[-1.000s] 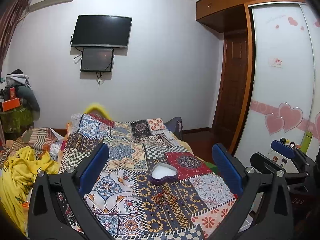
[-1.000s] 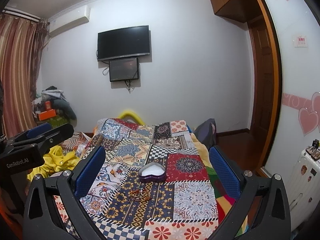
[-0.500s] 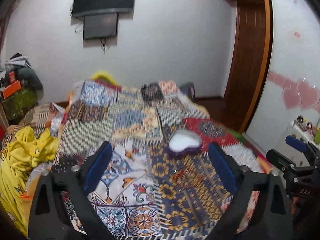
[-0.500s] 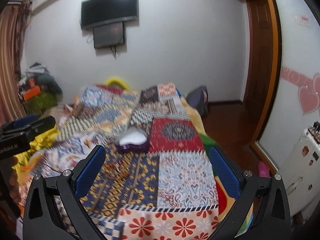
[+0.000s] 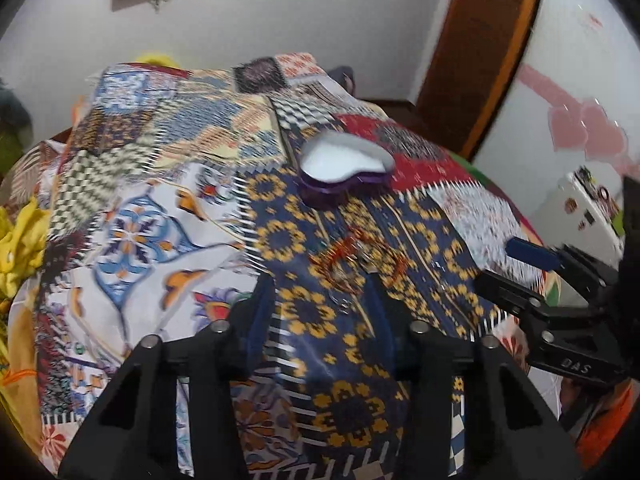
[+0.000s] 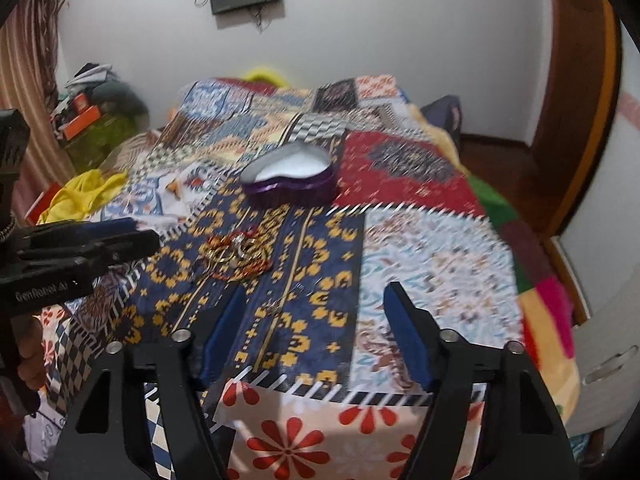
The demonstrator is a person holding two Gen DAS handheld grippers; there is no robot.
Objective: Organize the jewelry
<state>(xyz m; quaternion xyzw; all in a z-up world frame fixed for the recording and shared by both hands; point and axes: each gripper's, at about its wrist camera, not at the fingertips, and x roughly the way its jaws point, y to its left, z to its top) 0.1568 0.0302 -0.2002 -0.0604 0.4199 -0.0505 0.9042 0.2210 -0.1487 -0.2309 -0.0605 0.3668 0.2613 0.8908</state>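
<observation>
A purple heart-shaped box (image 5: 344, 170) with a white inside sits open on the patchwork bedspread (image 5: 140, 208); it also shows in the right wrist view (image 6: 292, 178). A small tangle of red and gold jewelry (image 5: 354, 258) lies in front of it, also visible in the right wrist view (image 6: 238, 256). My left gripper (image 5: 322, 284) is open and empty, just short of the jewelry. My right gripper (image 6: 314, 304) is open and empty, to the right of the jewelry. Each gripper shows in the other's view, the right one (image 5: 532, 254) and the left one (image 6: 100, 236).
Yellow cloth (image 6: 86, 196) lies at the bed's left side. A white suitcase (image 5: 588, 216) stands right of the bed by the wardrobe door (image 5: 568, 80). A dark bag (image 6: 442, 114) sits at the bed's far right. The bed's front edge is below my grippers.
Both grippers have tilted down and moved closer to the bed. Both have narrowed their jaws, the left more. The jewelry now lies just ahead of the left gripper.
</observation>
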